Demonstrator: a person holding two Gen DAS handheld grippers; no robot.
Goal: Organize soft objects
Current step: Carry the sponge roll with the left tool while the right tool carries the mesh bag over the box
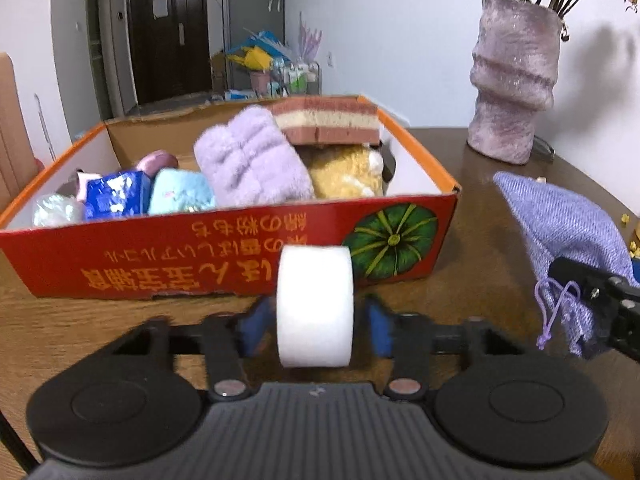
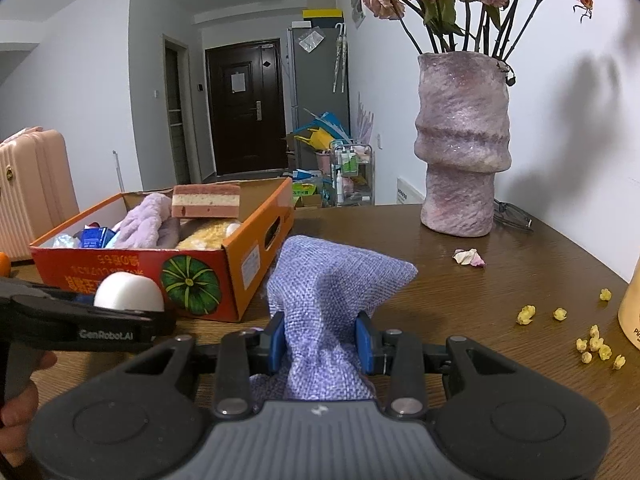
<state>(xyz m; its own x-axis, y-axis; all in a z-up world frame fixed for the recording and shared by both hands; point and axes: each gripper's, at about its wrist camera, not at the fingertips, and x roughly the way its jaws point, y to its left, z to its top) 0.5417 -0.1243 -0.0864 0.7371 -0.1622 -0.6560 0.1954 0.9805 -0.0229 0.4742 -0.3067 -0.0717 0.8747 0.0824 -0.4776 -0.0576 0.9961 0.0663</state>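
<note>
Your two grippers each hold a soft thing in front of the cardboard box (image 1: 224, 256) on the table (image 2: 500, 280).

The box sits toward the table's left side and is packed: a lilac towel (image 1: 252, 160), a layered pink sponge (image 1: 328, 120) resting on top at the back right, a yellow plush (image 1: 346, 174) under it, a pale blue cloth (image 1: 180, 196) and a blue packet (image 1: 116, 196); the things in its far left corner are too crowded to name. A pink vase (image 2: 462, 140) stands near the table's back edge. Your right gripper (image 2: 320, 344) is clamped on the purple bag (image 2: 332, 280), just right of the box. Your left gripper (image 1: 314, 324) is closed on the white roll (image 1: 315, 304), in front of the box's near wall.
</note>
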